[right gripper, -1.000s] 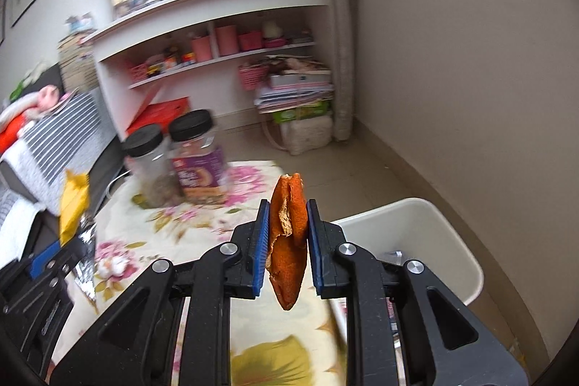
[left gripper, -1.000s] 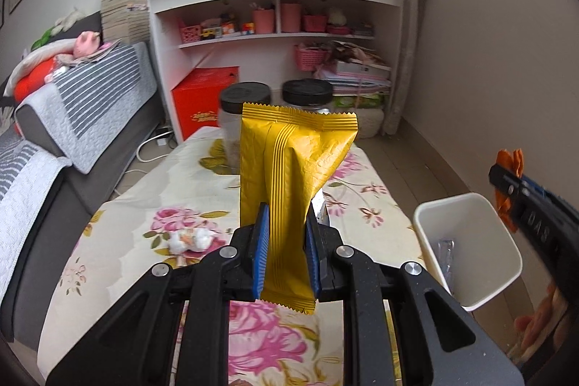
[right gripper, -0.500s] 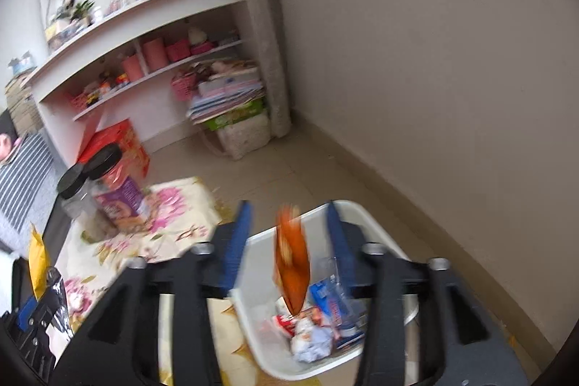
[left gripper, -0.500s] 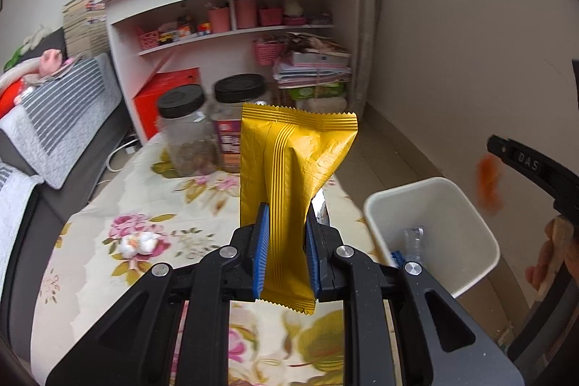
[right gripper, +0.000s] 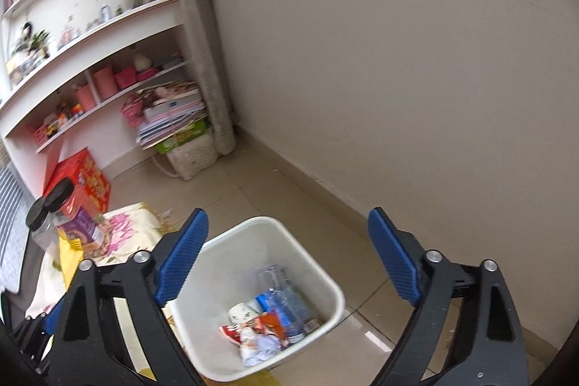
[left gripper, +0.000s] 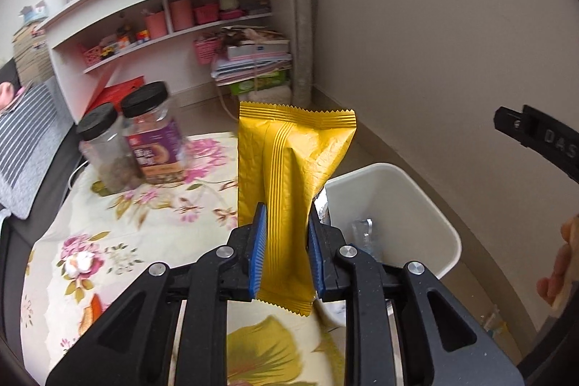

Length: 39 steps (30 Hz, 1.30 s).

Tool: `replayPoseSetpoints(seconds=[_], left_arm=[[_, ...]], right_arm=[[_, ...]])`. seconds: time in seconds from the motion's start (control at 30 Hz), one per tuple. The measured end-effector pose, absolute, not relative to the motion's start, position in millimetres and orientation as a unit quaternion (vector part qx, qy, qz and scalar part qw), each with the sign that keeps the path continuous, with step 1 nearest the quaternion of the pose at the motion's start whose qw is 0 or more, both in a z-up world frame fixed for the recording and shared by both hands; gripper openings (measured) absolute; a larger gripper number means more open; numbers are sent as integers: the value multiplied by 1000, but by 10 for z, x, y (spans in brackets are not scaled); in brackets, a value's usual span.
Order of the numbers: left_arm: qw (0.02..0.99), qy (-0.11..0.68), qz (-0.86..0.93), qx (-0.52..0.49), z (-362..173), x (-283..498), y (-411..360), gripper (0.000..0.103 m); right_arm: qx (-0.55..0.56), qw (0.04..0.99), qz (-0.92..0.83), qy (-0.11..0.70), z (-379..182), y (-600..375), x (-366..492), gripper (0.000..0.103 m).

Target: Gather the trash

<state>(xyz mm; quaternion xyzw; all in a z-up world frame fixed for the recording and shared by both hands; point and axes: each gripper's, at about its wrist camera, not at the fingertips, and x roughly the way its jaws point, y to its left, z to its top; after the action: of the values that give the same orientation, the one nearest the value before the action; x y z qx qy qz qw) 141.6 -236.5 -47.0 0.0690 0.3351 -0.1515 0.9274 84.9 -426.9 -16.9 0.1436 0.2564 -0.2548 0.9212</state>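
Observation:
My left gripper (left gripper: 286,248) is shut on a yellow snack wrapper (left gripper: 289,176), held upright above the floral table (left gripper: 152,227) beside the white trash bin (left gripper: 427,205). My right gripper (right gripper: 287,259) is wide open and empty, directly above the white trash bin (right gripper: 325,277). The orange peel (right gripper: 269,322) lies in the bin among a plastic bottle (right gripper: 282,295), wrappers and crumpled paper. A small white crumpled scrap (left gripper: 77,263) lies on the table at the left. Part of the right gripper shows at the right edge of the left wrist view.
Two black-lidded jars (left gripper: 144,140) stand at the table's far end. A white shelf unit (left gripper: 173,9), a red box (right gripper: 81,179) and stacked papers (right gripper: 170,118) stand behind. A wall (right gripper: 398,60) runs right of the bin. A sofa (left gripper: 25,132) is at the left.
My right gripper opened over the bin and the orange peel dropped into it. My left gripper carried the yellow wrapper rightward toward the bin.

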Motion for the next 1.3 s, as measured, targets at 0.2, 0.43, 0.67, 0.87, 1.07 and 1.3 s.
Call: replayPoseSetpoints(seconds=[0.2, 0.43, 0.67, 0.87, 1.07, 1.3], left_arm=[[917, 348, -181, 72, -480, 1492, -2791, 25], [901, 374, -208, 69, -507, 1600, -3133, 55], [901, 374, -207, 77, -531, 1526, -3124, 64], [911, 360, -183, 89, -515, 1440, -2914, 71], [918, 353, -154, 90, -467, 1383, -2602, 73], [922, 349, -119, 118, -519, 1260, -2145, 82]], right_arm=[[159, 909, -297, 245, -111, -4567, 632, 94], [140, 898, -343, 238, -90, -4730, 444, 96], [122, 901, -340, 240, -69, -4674, 366, 96], [110, 907, -323, 246, -58, -4501, 410, 96], [70, 917, -295, 258, -116, -4128, 482, 96], [20, 926, -261, 273, -219, -3635, 608, 96]])
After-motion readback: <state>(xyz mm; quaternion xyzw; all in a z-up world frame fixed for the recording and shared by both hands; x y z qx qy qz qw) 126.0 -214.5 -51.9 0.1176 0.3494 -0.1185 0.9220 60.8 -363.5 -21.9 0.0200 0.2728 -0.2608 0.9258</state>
